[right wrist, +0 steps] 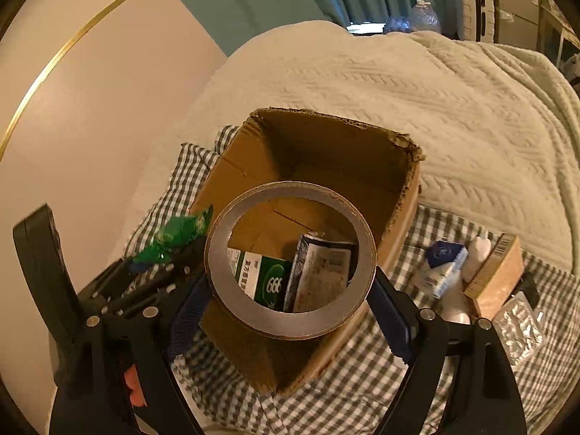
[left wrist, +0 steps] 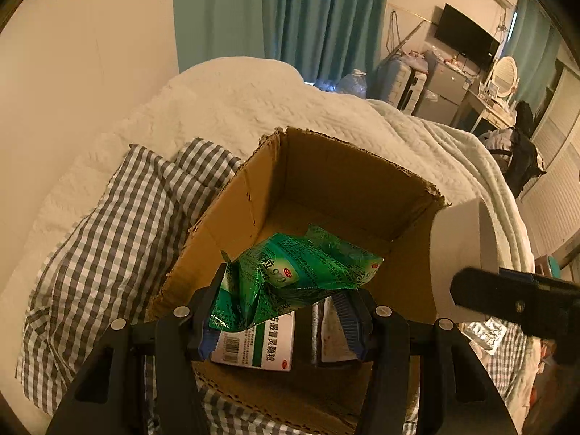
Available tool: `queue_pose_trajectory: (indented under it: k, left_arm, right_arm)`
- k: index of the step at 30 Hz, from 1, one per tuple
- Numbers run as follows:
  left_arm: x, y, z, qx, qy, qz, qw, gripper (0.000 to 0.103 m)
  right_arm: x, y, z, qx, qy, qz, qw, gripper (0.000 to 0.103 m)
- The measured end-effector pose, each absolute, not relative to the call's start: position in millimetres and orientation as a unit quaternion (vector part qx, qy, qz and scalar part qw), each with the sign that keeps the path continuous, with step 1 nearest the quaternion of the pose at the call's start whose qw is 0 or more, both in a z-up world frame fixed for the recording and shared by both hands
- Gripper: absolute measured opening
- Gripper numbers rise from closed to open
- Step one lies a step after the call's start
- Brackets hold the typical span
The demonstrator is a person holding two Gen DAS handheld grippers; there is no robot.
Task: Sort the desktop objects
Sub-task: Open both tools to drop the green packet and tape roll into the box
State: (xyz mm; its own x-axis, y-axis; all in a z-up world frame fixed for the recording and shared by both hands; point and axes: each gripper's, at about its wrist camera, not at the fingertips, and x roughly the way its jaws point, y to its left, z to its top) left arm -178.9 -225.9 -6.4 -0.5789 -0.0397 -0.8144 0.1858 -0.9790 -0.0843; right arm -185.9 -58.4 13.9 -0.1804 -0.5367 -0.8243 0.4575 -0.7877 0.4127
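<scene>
An open cardboard box (left wrist: 319, 177) (right wrist: 326, 145) stands on a checked cloth on the bed. My left gripper (left wrist: 282, 322) is shut on a crumpled green medicine sachet pack (left wrist: 297, 272) and holds it over the box's near side; the pack also shows in the right wrist view (right wrist: 174, 235). My right gripper (right wrist: 290, 304) is shut on a roll of tape (right wrist: 290, 257) held above the box; it also shows in the left wrist view (left wrist: 464, 253). Inside the box lie a green-and-white medicine box (right wrist: 261, 279) (left wrist: 257, 344) and a dark printed packet (right wrist: 319, 272).
On the checked cloth (right wrist: 362, 380) right of the box lie a small blue-and-white carton (right wrist: 442, 268), a white bottle (right wrist: 475, 257), a brown box (right wrist: 496, 279) and a foil blister pack (right wrist: 518, 326). A white quilt (right wrist: 417, 83) covers the bed behind. A wall is to the left.
</scene>
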Motion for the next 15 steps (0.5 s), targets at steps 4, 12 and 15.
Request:
queue_pose_trajectory:
  k: [4,12,15]
  left_arm:
    - [-177,-225,-6,0.447,0.075,-0.889,0.063,0.063]
    - [-172,-210,6,0.427,0.044,-0.9,0.069,0.09]
    - [-168,-201,12,0.425,0.05,-0.902,0.058,0.09]
  right_arm:
    - [-192,-62,10,0.552,-0.062,-0.765,0.324,0.087]
    - [-194,-44,27,0.528,-0.068,-0.789,0.308,0.094]
    - [-192,-28,34,0.525,-0.068,-0.794,0.297,0.094]
